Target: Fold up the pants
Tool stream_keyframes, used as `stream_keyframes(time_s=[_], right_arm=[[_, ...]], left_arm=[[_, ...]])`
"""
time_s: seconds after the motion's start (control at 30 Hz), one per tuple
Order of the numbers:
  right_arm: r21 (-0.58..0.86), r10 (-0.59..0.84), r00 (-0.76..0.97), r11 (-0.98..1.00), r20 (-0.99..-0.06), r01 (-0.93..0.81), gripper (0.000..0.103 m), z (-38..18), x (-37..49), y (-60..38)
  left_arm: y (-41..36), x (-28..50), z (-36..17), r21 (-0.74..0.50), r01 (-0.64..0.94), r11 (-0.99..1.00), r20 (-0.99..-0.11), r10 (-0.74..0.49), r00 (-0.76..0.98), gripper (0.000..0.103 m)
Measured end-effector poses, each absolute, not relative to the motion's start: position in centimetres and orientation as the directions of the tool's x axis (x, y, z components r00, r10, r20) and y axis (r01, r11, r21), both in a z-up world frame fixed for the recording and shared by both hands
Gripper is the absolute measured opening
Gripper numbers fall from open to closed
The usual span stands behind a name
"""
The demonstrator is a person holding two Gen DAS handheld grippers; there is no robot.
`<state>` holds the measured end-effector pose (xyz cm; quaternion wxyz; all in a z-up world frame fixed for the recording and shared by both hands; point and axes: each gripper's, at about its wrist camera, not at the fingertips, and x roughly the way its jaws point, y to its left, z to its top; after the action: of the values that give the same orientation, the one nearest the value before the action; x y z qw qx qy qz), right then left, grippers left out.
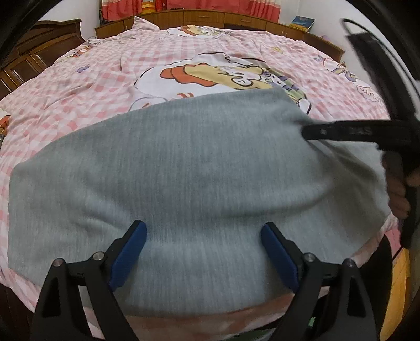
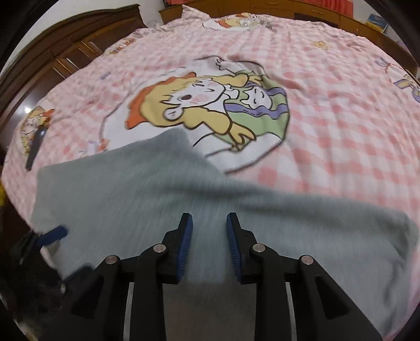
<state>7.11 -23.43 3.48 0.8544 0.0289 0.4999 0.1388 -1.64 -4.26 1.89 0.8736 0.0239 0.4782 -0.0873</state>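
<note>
Grey pants [image 1: 183,170] lie folded across the near part of the bed, on a pink checked cover [image 1: 92,78] with a cartoon print. My left gripper [image 1: 203,227] hovers over the pants' near edge, jaws wide open, pads touching nothing. My right gripper [image 2: 210,220] stands over the pants [image 2: 131,199] with its blue pads narrow on a pinch of grey cloth. In the left wrist view the right gripper [image 1: 305,132] comes in from the right as a black bar, and the cloth creases toward its tip. The left gripper's blue pad [image 2: 52,234] shows at the pants' left edge.
A person's hand [image 1: 399,194] holds the right gripper's handle. A dark flat object [image 2: 34,147] lies on the cover at the left. Wooden cabinets [image 2: 65,52] line the left side and a wooden headboard [image 1: 210,18] the far end. The bed's front edge [image 1: 210,320] runs just below my left gripper.
</note>
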Motion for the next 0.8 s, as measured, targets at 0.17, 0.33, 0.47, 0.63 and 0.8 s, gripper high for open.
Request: stream_keyframes(time_s=[0.17, 0.33, 0.47, 0.63, 0.8], right_arm=[[0.189, 0.272, 0.468, 0.958, -0.841, -0.217, 0.028, 4.8, 2.1, -23.9], [0.226, 0.27, 0.433, 0.962, -0.86, -0.152, 0.028, 2.6, -0.3, -24.5], [0.267, 0.292, 0.366, 0.957, -0.884, -0.118, 0.028, 0.0, -2.7, -24.6], [0.33, 0.335, 0.33, 0.941, -0.882, -0.075, 0.028, -0.8, -3.0, -25.6], [0.327, 0.326, 0.33, 0.944, -0.886, -0.054, 0.029, -1.1, -2.9, -25.4]], left_arm=[[-4.9, -1.2, 4.2, -0.114, 0.229, 0.967, -0.801, -0.226, 0.555, 0.092], [-8.5, 2.5, 3.4, -0.033, 0.264, 0.964, -0.839, -0.17, 0.517, 0.092], [-9.7, 4.5, 2.4, 0.034, 0.228, 0.973, -0.841, -0.095, 0.532, 0.103], [-9.6, 5.0, 2.1, 0.019, 0.228, 0.973, -0.848, -0.105, 0.52, 0.103], [-9.1, 4.3, 2.4, 0.01, 0.239, 0.971, -0.849, -0.117, 0.514, 0.103]])
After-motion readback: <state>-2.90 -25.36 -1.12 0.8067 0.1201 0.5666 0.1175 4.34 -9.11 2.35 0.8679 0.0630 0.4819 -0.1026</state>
